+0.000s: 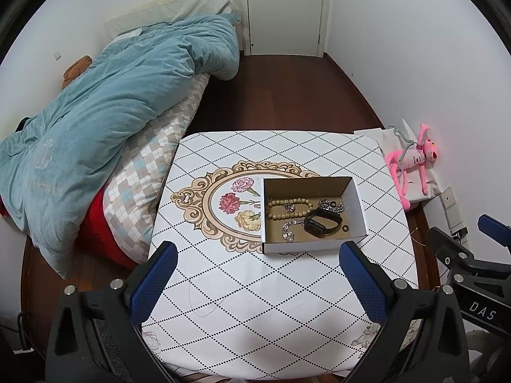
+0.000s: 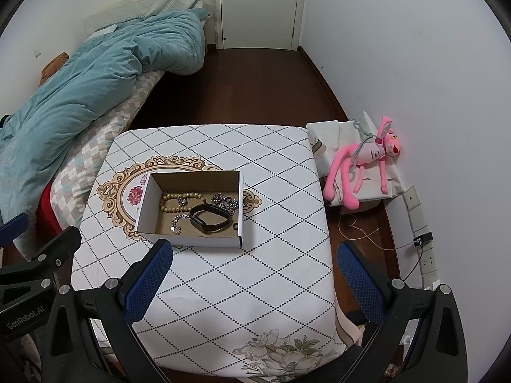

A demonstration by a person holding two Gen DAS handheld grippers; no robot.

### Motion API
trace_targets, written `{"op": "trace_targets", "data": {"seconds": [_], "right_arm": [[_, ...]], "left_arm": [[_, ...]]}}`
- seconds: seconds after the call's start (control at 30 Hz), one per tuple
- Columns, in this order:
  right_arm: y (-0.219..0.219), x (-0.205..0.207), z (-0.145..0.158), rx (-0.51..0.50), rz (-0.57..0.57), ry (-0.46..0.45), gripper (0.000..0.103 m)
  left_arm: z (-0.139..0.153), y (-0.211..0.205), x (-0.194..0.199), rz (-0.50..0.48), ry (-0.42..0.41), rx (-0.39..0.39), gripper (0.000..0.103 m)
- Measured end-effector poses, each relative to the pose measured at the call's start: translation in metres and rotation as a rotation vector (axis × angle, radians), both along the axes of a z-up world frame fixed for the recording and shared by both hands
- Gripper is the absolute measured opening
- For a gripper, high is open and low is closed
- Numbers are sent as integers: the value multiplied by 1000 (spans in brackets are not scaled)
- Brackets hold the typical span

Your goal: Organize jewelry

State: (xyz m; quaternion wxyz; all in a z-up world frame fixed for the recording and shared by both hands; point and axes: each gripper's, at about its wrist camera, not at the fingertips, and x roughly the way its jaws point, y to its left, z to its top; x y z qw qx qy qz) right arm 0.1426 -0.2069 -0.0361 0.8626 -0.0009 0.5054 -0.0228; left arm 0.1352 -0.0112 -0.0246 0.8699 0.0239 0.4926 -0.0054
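A bed [image 1: 95, 121] heaped with a teal duvet [image 2: 80, 83] runs off the left edge beside the worktop [image 1: 287, 287], whose near edge is cut off by the tools. On the worktop sits an open cardboard box [image 2: 191, 241], long axis left to right, its tall walls hiding part of the floor where a bead bracelet [image 1: 289, 207], black watch [image 2: 209, 218] and tangled silver chains [image 2: 225, 202] lie overlapping, hard to separate. The left tool [image 1: 258, 282] and right tool [image 2: 255, 282] both hang released and empty, short of the box.
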Motion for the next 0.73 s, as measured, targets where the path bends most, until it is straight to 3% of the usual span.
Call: {"op": "trace_targets", "data": {"seconds": [0.73], "right_arm": [[-2, 1, -2, 9, -1, 13, 103]], "left_arm": [[-6, 8, -3, 18, 0, 3, 103]]}}
